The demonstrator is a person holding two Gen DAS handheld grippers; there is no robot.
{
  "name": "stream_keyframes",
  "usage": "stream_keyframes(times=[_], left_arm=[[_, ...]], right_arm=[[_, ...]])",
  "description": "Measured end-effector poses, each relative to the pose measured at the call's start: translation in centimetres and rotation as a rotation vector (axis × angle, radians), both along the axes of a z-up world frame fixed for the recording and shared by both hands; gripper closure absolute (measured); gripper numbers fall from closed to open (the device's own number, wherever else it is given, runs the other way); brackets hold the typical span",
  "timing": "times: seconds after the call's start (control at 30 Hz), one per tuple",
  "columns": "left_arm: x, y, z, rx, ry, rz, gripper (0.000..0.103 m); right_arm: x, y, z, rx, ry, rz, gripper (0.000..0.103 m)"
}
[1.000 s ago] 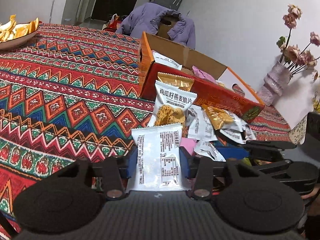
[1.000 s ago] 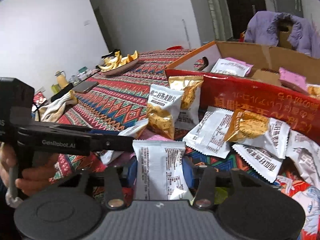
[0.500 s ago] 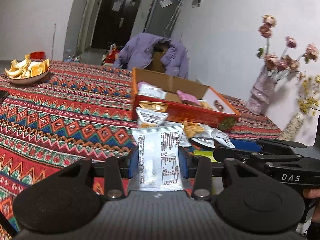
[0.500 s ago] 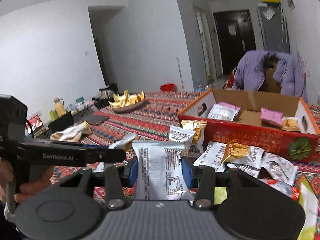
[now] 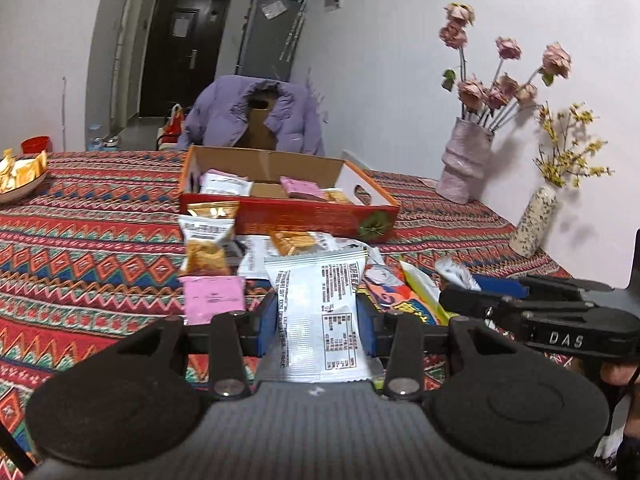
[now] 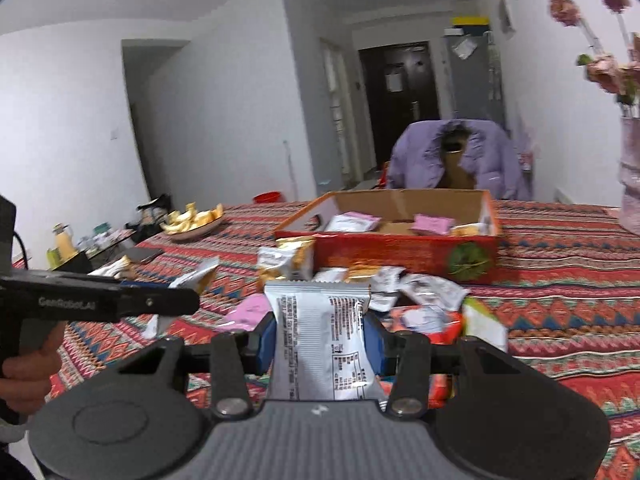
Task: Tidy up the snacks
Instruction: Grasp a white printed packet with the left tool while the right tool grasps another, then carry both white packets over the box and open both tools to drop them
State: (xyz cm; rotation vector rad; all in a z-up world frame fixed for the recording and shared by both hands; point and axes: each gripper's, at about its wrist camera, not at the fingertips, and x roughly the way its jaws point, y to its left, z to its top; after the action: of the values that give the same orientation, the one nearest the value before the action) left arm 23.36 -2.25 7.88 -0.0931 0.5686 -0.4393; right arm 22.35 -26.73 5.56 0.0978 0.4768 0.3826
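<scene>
1. Both grippers raised and drawn back from the snack pile [image 5: 304,248] since a second ago; box [image 5: 288,212] now farther off.
2. Left gripper [image 5: 316,316] clamped on white packet [image 5: 320,304], held above the tablecloth [image 5: 100,240].
3. Right gripper [image 6: 322,340] clamped on second white packet [image 6: 324,336], likewise aloft.

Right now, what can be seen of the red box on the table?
The box is a shallow, open-topped cardboard tray: red printed outside with a round green and red emblem at one front corner, plain brown inside, orange rim, a cut-out handle in each end wall. It sits flat on the patterned tablecloth, away from both grippers. Inside lie a white packet, a pink packet and an orange one. Loose snacks crowd its front wall.
</scene>
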Motion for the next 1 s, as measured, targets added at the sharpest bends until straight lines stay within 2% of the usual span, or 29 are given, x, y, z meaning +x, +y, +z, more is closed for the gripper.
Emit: stream_keyframes(times=[0.2,0.47,0.67,0.8,0.9,1.0], left_arm=[[3.2,-1.4,1.3,0.024,-0.018,-0.024,0.062],[10.0,-1.6,4.7,0.053,-0.085,-0.044,0.062],[17.2,-1.6,6.0,0.115,-0.113,-0.020,0.062],[22.4,-1.9,5.9,0.168,-0.121,0.029,0.062],[27.1,-2.4,5.5,0.172,-0.077,0.030,0.062],[31.8,-3.5,4.6,0.169,-0.017,0.026,0.062]], right_arm=[[1.5,-1.5,0.6,0.020,-0.018,-0.004,0.059],[7.9,-2.5,2.6,0.061,-0.021,-0.024,0.059],[16.0,-2.7,5.0,0.087,-0.001,0.017,0.059],[22.7,-2.5,5.1,0.167,0.053,0.045,0.059],[27.6,-1.8,4.8,0.156,0.079,0.038,0.059],[33.3,-1.4,3.9,0.176,0.147,0.009,0.059]])
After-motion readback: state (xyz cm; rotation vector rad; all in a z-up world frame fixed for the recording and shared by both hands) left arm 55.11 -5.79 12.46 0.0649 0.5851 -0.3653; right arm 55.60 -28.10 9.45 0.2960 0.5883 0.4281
